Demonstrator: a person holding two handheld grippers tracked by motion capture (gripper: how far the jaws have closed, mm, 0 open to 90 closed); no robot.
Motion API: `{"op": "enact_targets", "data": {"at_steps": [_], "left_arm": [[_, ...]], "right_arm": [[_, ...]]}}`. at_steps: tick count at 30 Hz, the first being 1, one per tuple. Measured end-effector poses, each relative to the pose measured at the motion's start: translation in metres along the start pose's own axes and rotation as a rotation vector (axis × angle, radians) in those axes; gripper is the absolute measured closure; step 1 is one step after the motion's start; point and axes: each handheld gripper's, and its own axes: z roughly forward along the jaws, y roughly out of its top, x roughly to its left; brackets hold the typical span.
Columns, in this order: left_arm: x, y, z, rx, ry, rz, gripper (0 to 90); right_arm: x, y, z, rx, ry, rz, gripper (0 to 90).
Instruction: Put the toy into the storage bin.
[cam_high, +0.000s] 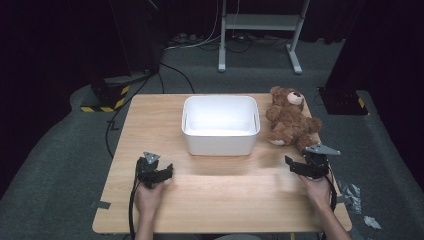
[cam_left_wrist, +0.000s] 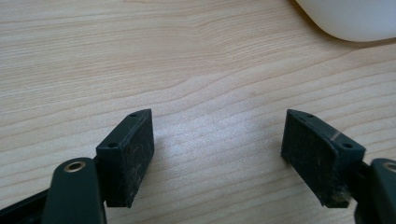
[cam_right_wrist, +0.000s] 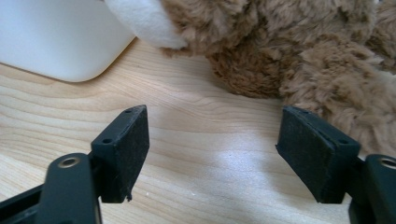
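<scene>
Sitting untouched at the right of the wooden table (cam_high: 220, 192), the brown teddy bear (cam_high: 290, 120) leans just beside the white plastic bin (cam_high: 220, 126), its pale foot sole turned toward the person. Nothing lies in the bin as far as the high view shows, so I'd judge the job barely begun: the bear has yet to be grasped, lifted and, most likely, set down in the bin.

The right gripper (cam_high: 299, 166) is near the bear's legs with its jaws released and spread wide. In the right gripper view its black pads (cam_right_wrist: 128, 151) stand apart over bare wood, the fur (cam_right_wrist: 299, 60) just ahead of them and close by the right-hand pad, though I cannot tell if it brushes it. The left gripper (cam_high: 167, 171) rests low at the near left, well apart from the bear, its jaws likewise open and holding nothing, a corner of the bin (cam_left_wrist: 350, 18) showing ahead of it.

I can read no brand, label or writing on the bear, the bin or the grippers.
</scene>
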Motion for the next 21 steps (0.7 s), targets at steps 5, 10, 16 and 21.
{"op": "enact_targets", "data": {"at_steps": [5,10,16,21], "left_arm": [[0.0,0.0,0.0,0.0,0.0,0.0,25.3],[0.0,0.0,0.0,0.0,0.0,0.0,25.2],[0.0,0.0,0.0,-0.001,0.0,0.001,25.3],[0.0,0.0,0.0,-0.001,0.0,0.001,25.3]], "right_arm": [[-0.006,0.004,-0.004,-0.009,0.014,0.017,21.7],[-0.01,0.011,-0.006,-0.018,0.025,0.043,19.8],[-0.014,0.017,-0.008,-0.034,0.029,0.061,18.9],[-0.016,0.021,-0.009,-0.038,0.033,0.085,17.6]]}}
